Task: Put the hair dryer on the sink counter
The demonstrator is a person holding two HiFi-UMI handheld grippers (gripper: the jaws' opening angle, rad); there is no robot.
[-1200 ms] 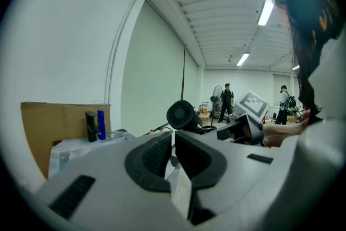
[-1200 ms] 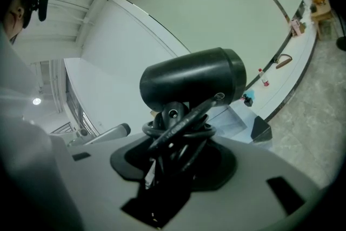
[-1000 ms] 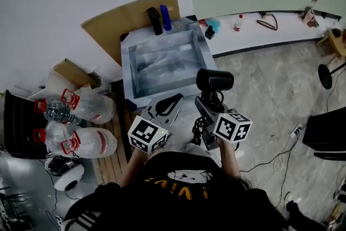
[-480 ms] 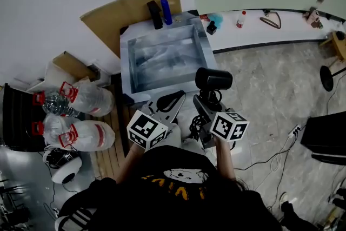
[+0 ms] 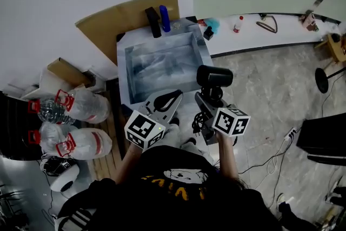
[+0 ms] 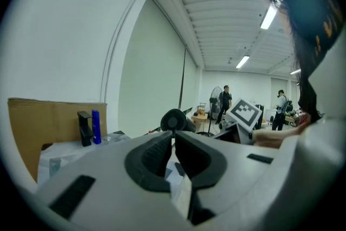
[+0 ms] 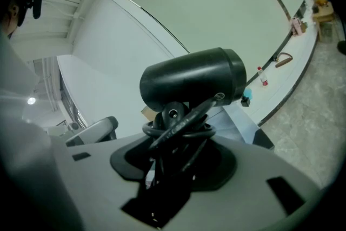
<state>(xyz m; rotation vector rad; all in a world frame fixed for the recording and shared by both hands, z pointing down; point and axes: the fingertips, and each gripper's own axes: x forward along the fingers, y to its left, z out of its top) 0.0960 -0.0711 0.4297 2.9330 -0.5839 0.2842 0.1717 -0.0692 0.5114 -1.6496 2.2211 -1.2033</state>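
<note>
My right gripper [image 7: 174, 162] clamps the handle of the black hair dryer [image 7: 194, 81], whose barrel fills the frame's centre. Its coiled cord [image 7: 184, 126] bunches between my jaws. A white ledge [image 7: 281, 81] runs down the right side.

Left gripper [image 5: 174, 97], right gripper [image 5: 206, 97] with hair dryer [image 5: 214, 76] nudged toward sink [image 5: 122, 73].

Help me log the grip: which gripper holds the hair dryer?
The right gripper: its jaws clamp the handle and coiled cord of the black hair dryer. The left gripper has its jaws together, nothing between them.
</note>
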